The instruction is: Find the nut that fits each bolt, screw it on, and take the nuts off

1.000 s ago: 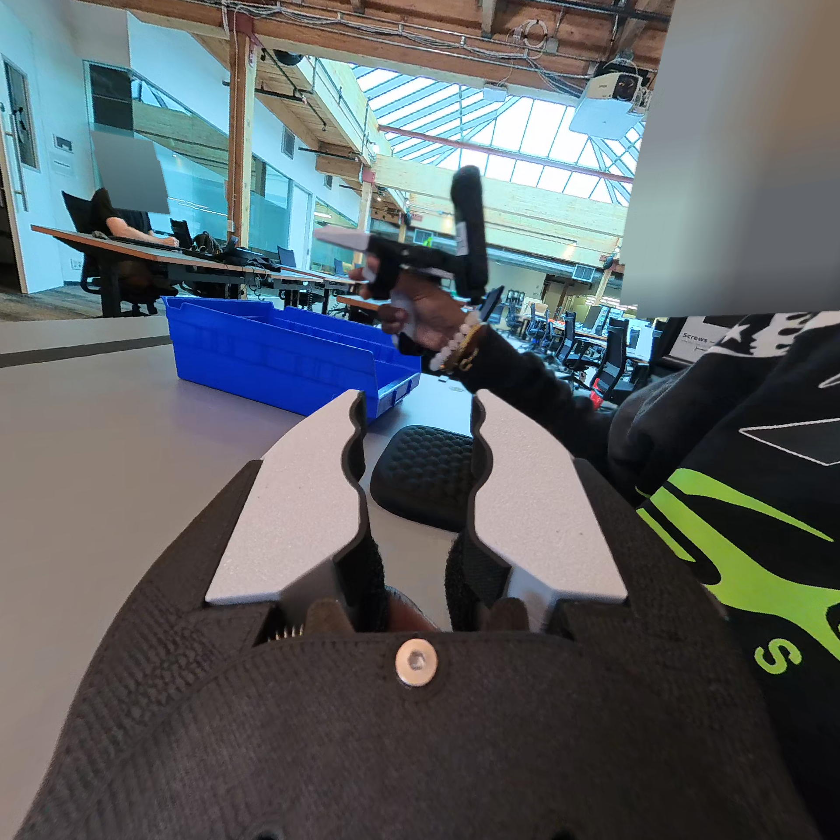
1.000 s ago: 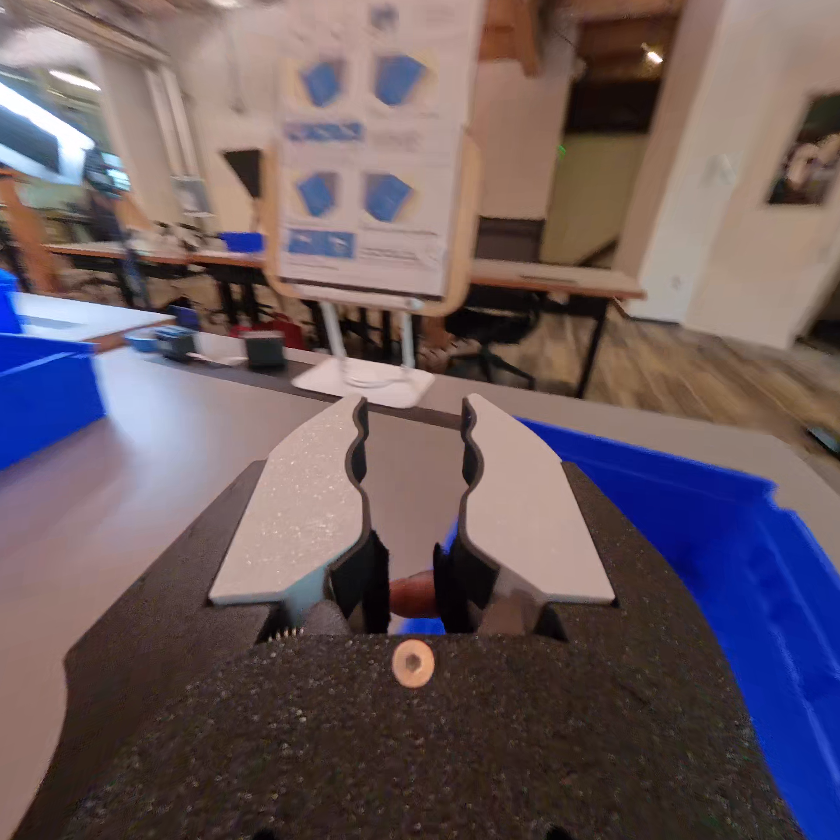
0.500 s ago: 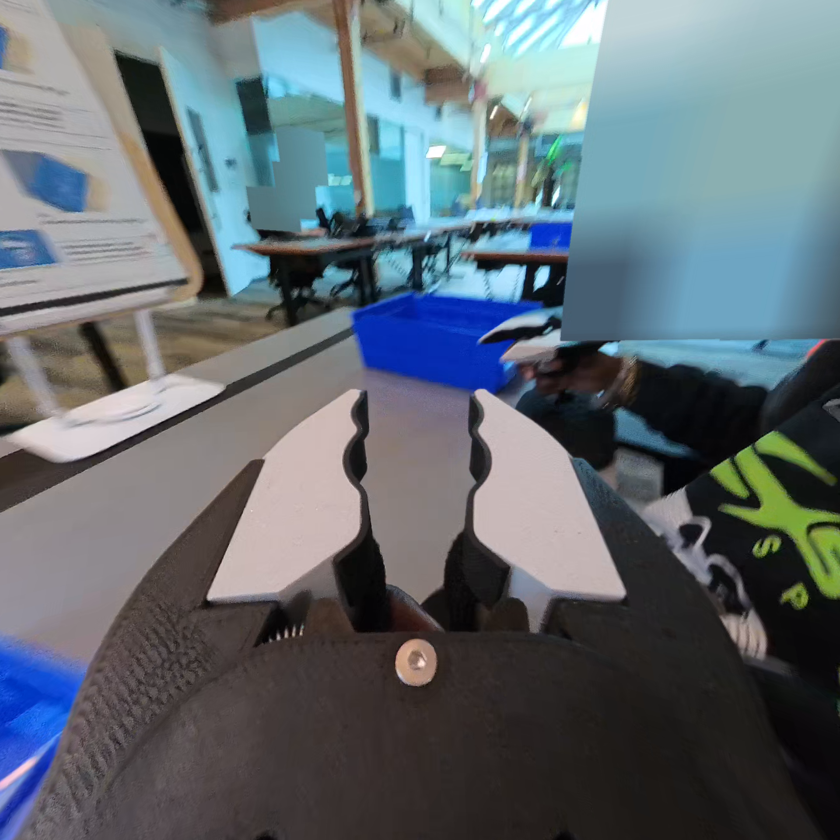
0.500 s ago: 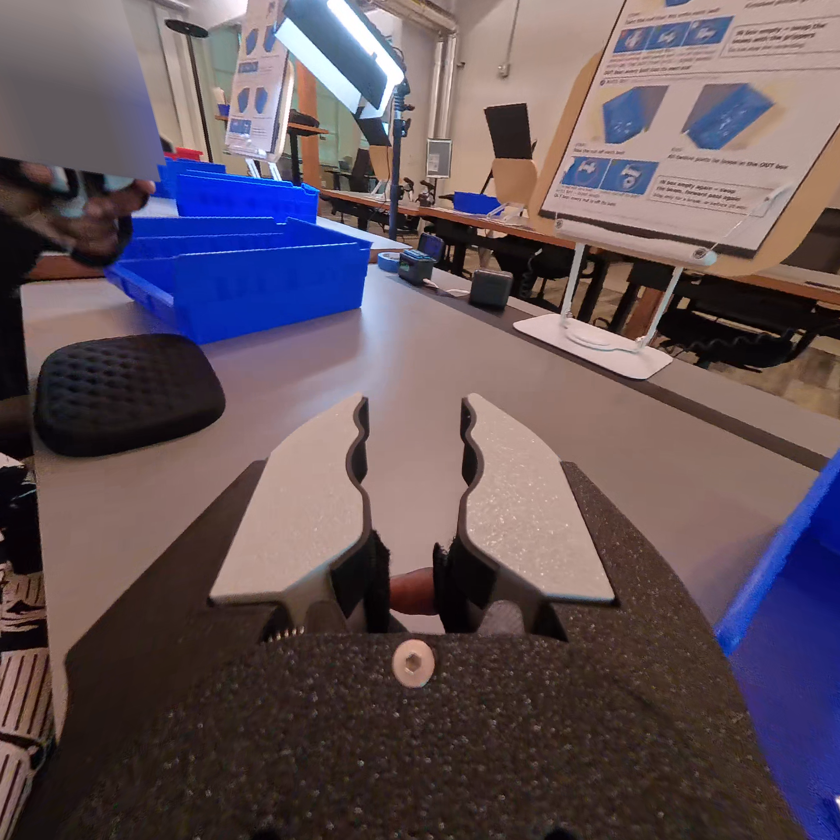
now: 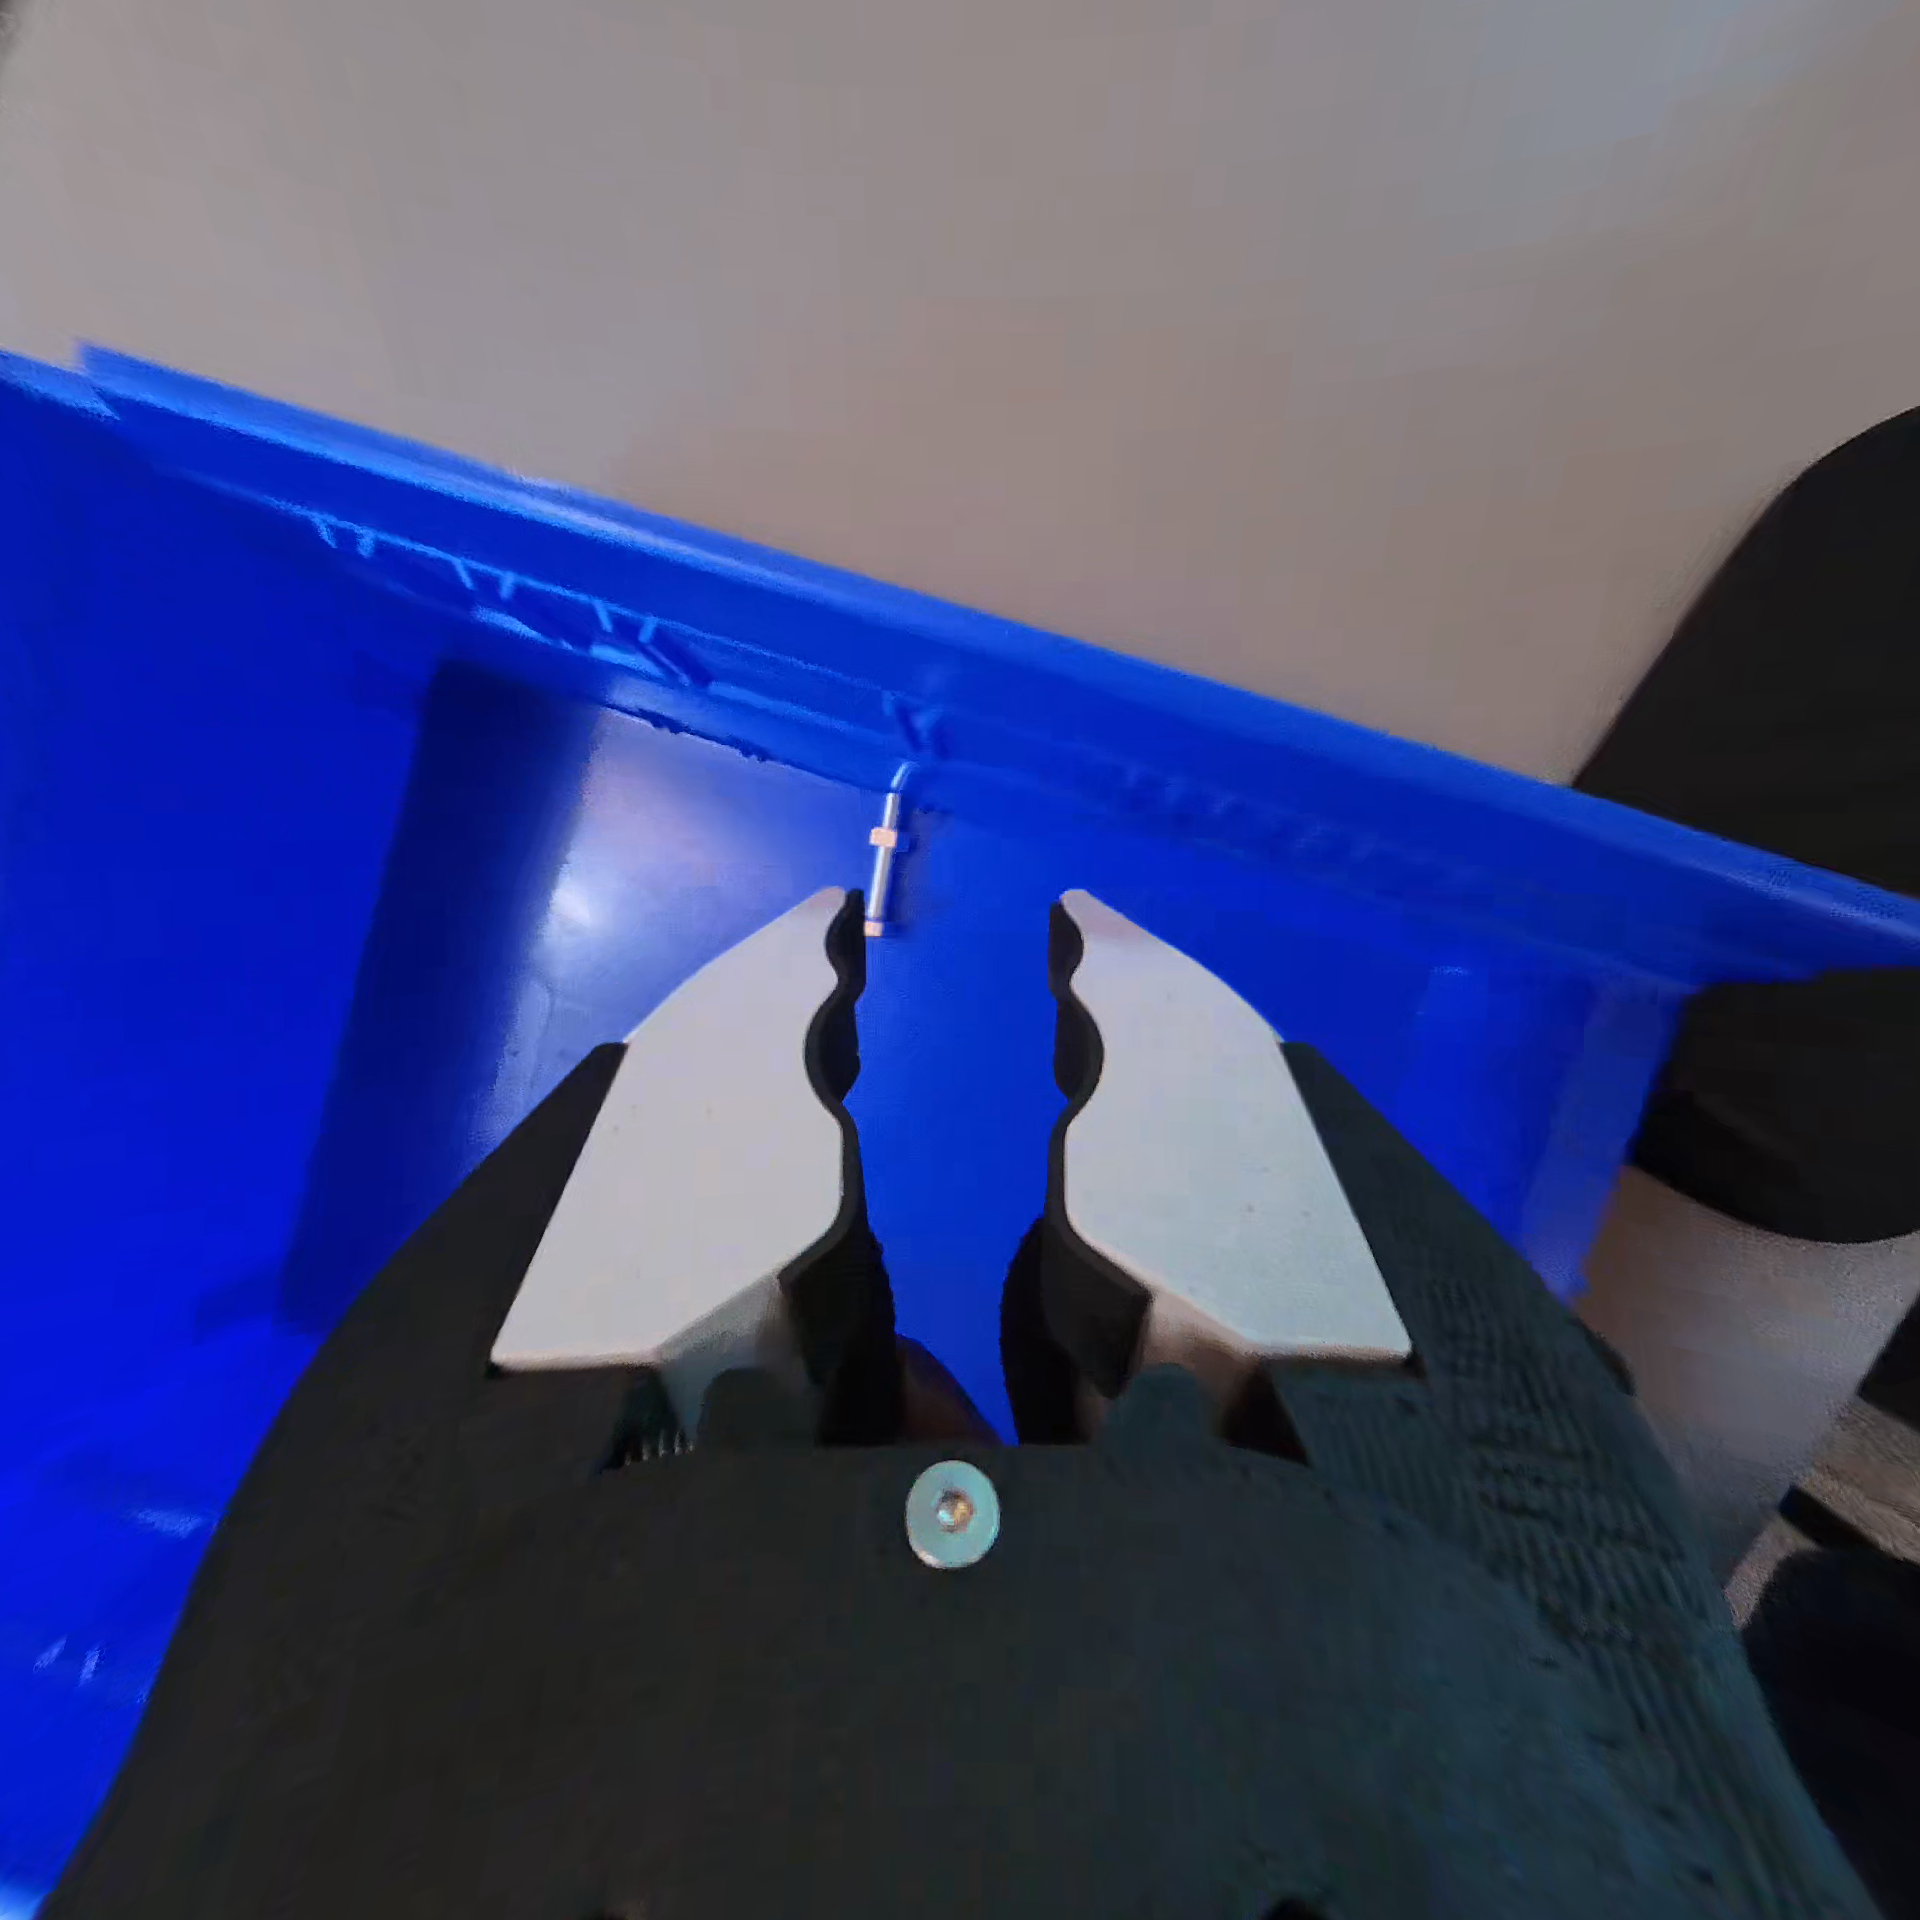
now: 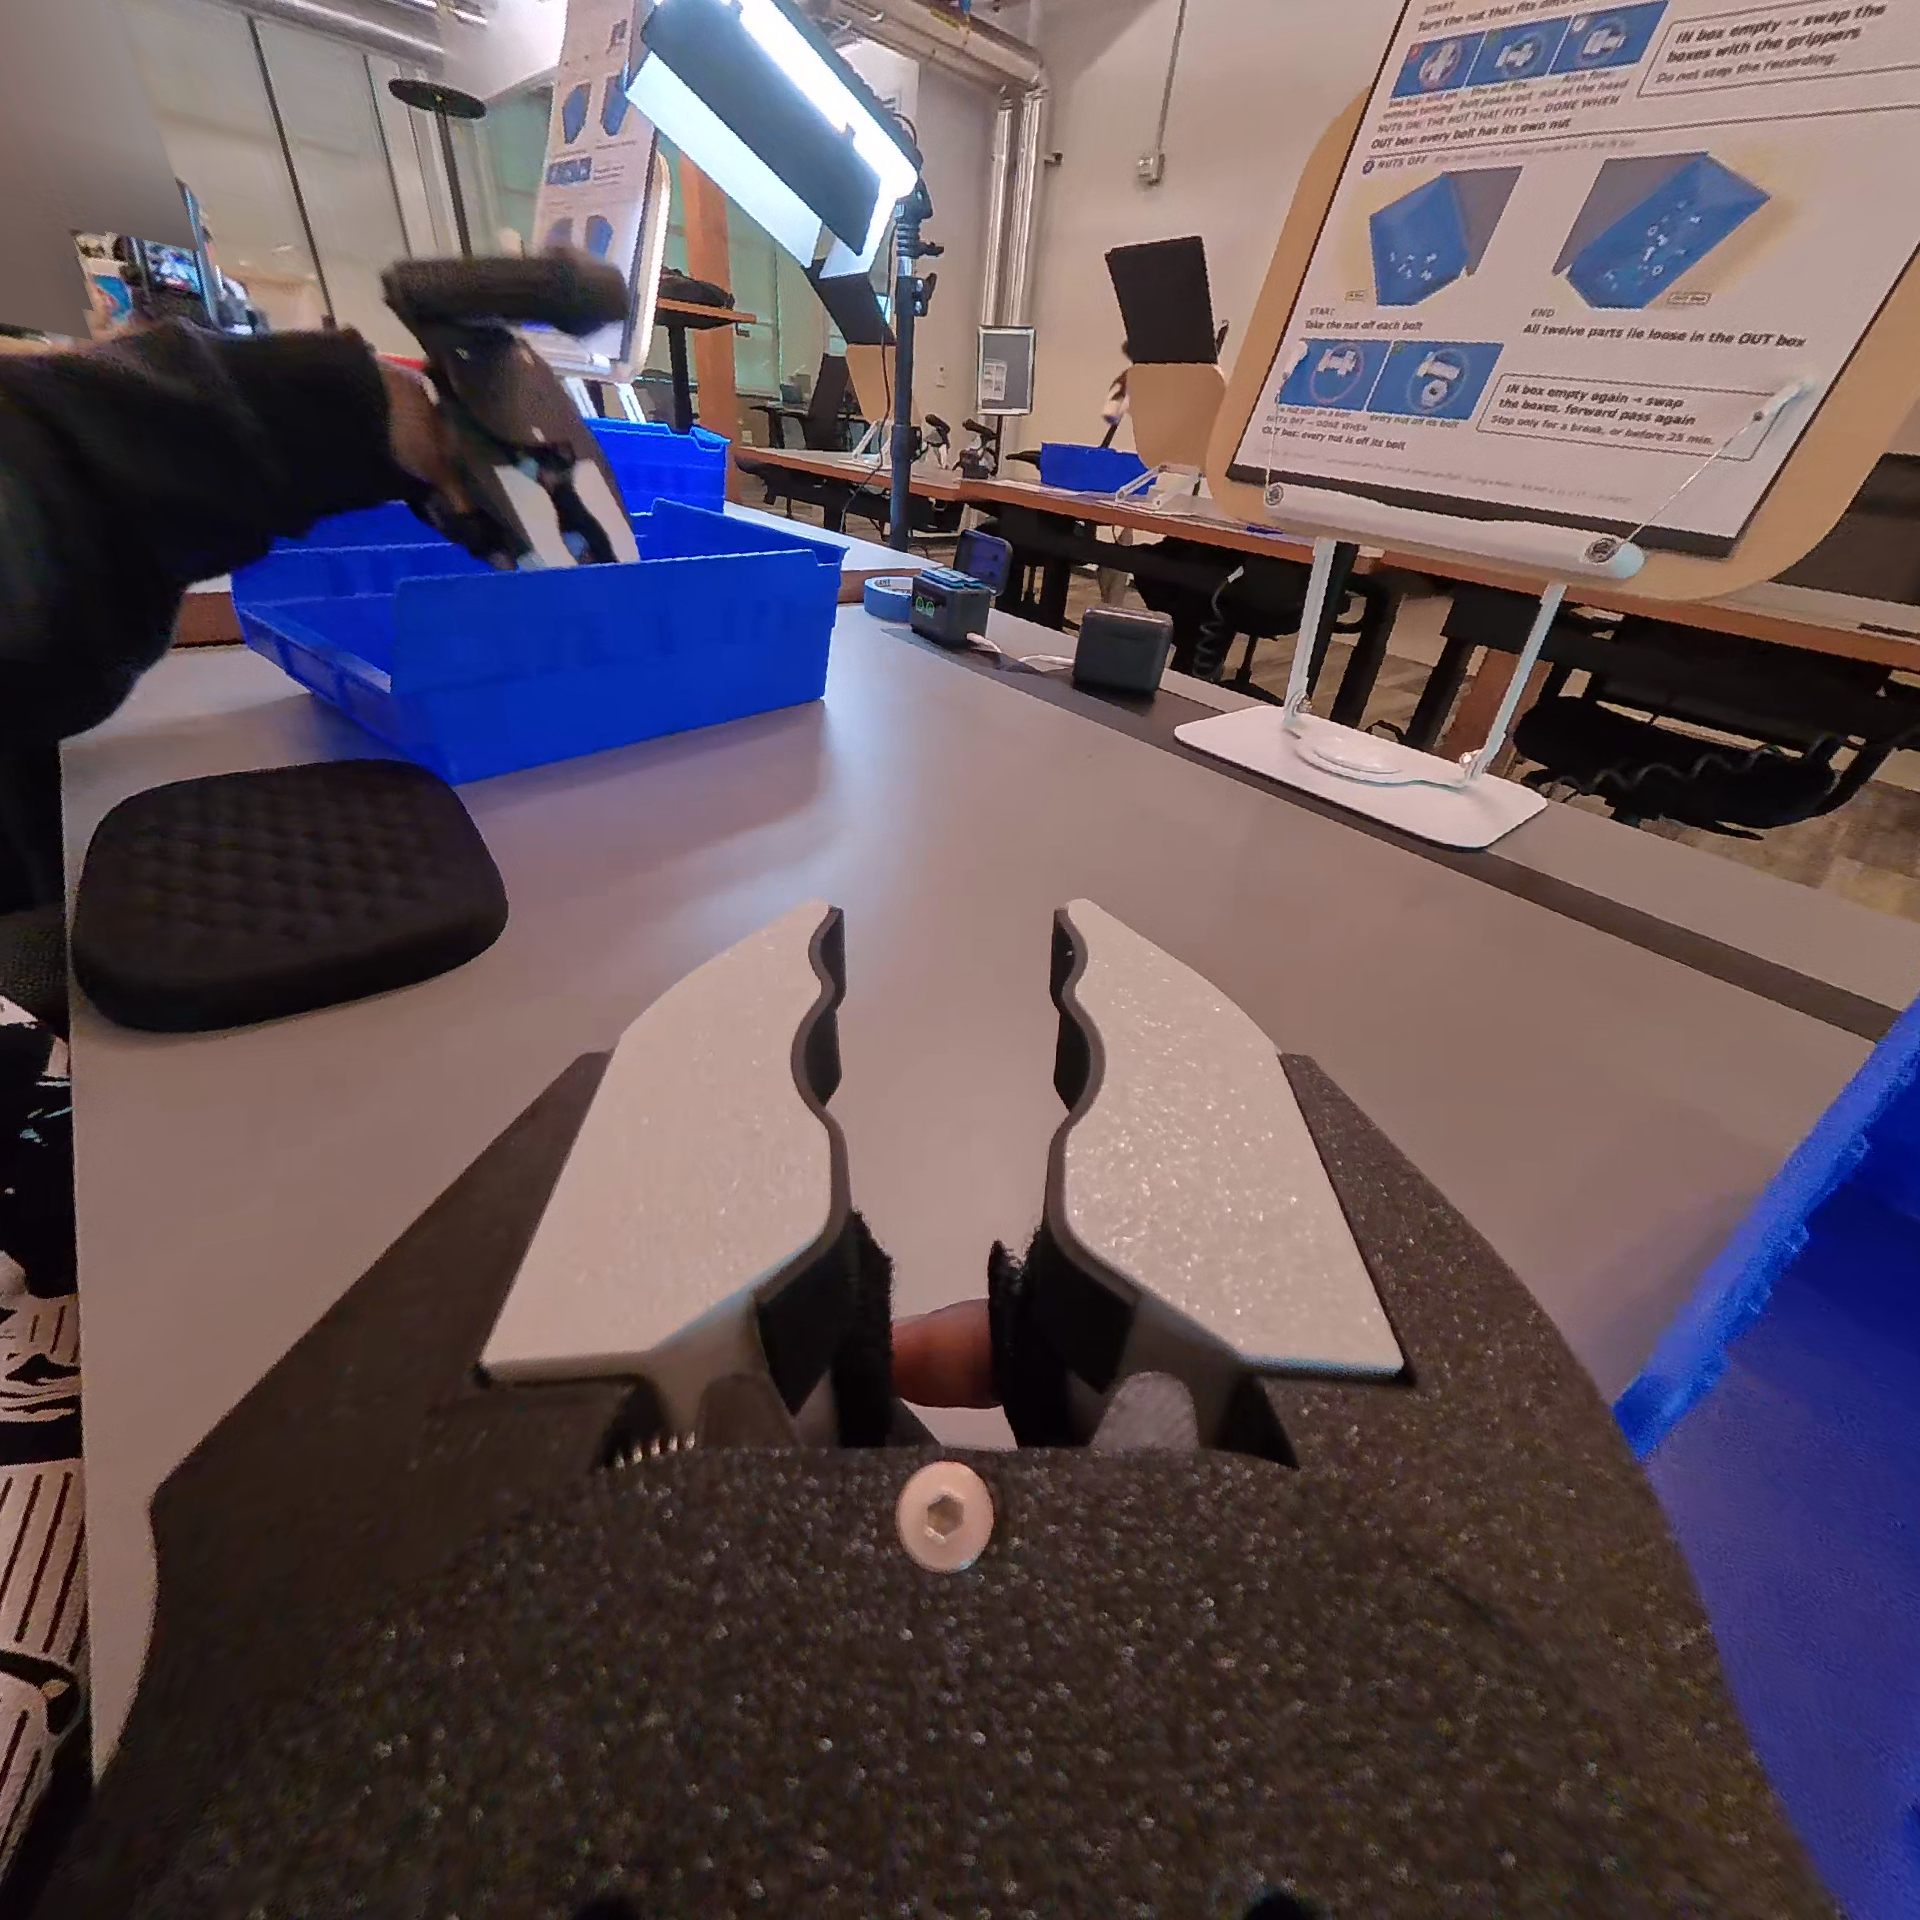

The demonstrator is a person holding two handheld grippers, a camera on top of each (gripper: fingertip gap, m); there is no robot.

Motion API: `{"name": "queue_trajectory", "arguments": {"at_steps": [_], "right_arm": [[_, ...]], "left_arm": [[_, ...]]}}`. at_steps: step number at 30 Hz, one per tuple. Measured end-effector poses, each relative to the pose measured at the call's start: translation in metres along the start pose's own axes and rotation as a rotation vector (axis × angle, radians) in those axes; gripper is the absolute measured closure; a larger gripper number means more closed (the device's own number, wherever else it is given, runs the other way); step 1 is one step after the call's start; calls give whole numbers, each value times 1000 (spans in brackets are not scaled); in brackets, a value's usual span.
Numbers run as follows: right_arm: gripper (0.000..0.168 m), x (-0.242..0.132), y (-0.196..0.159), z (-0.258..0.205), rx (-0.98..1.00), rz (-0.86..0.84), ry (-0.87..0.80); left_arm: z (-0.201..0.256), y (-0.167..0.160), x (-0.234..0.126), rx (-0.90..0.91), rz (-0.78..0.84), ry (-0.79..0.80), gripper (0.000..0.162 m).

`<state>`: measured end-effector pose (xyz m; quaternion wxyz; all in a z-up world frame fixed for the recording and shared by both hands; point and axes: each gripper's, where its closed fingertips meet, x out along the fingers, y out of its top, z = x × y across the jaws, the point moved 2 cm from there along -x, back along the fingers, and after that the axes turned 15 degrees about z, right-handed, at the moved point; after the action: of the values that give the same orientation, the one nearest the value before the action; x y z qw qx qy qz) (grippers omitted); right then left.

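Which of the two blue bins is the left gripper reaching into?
The left gripper reaches into the far blue bin, past the black pad. The other blue bin lies right beside the right gripper, with no gripper in it.

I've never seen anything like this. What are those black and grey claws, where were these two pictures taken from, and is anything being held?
No robot here: a person holds one two-finger tool in each hand, each carrying a camera looking along its fingers. The left tool points open and empty into a blue bin, where a small bolt with a nut on it lies just past its fingertips. The right tool, also open and empty, hovers over the grey table. That view also shows a black pad and an instruction board.
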<state>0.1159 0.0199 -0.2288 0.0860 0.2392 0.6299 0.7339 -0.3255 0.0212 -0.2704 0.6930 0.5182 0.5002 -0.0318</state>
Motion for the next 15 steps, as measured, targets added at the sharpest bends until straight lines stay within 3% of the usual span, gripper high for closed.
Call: {"name": "queue_trajectory", "arguments": {"at_steps": [4, 15], "right_arm": [[131, -2, 2, 4, 16, 17, -16], [131, -2, 2, 9, 16, 19, -30]], "left_arm": [[-14, -22, 26, -9, -136, -58, 131], [-20, -33, 40, -41, -206, -110, 141]]}}
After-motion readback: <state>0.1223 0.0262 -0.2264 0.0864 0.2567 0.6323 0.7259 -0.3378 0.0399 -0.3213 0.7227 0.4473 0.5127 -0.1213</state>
